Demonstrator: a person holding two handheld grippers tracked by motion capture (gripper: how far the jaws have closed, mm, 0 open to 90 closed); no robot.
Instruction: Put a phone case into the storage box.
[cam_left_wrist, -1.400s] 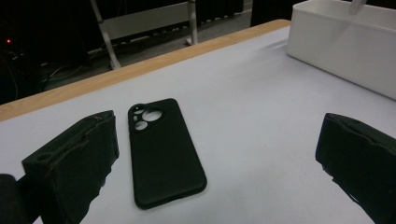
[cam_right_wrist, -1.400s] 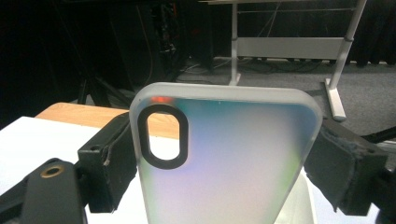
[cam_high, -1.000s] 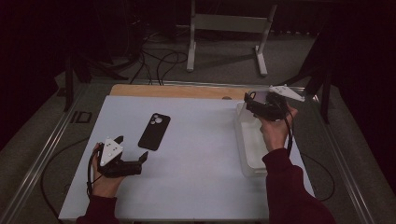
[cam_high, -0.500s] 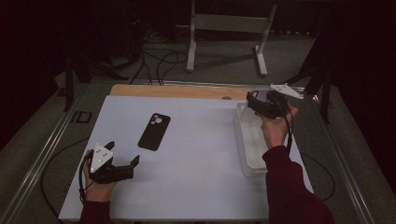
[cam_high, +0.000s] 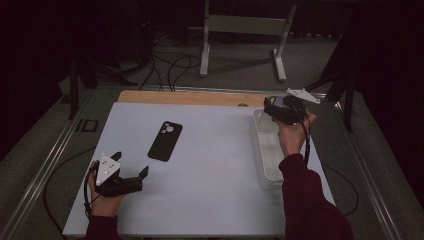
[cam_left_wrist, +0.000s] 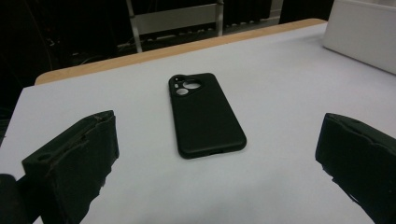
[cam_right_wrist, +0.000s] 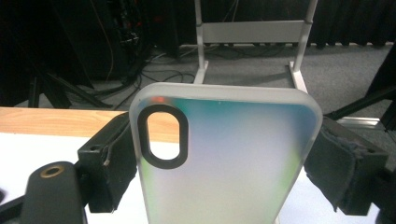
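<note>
A black phone case (cam_high: 165, 140) lies camera-cutout up on the white table top (cam_high: 215, 200), left of the middle. My left gripper (cam_high: 131, 164) rests near the front left corner with its jaws wide open, aimed at the black phone case (cam_left_wrist: 203, 116) a short way ahead of it; nothing is between the left gripper's (cam_left_wrist: 215, 161) pads. At the right, above a clear plastic bin (cam_high: 267, 160), my right gripper (cam_high: 272, 107) is shut on a frosted translucent phone case (cam_right_wrist: 233, 140). That case stands upright between the right gripper's (cam_right_wrist: 222, 163) two pads, gripped by its side edges.
The clear bin (cam_left_wrist: 359, 32) runs along the table's right side. A wooden strip (cam_high: 190, 97) borders the far edge. Beyond it stand a metal stand (cam_high: 245, 25) and cables (cam_high: 165, 65) on the floor. Metal rails (cam_high: 45, 165) flank the table.
My left gripper has slid a little toward the front left corner of the table. The right gripper with the frosted case has barely shifted above the bin.
</note>
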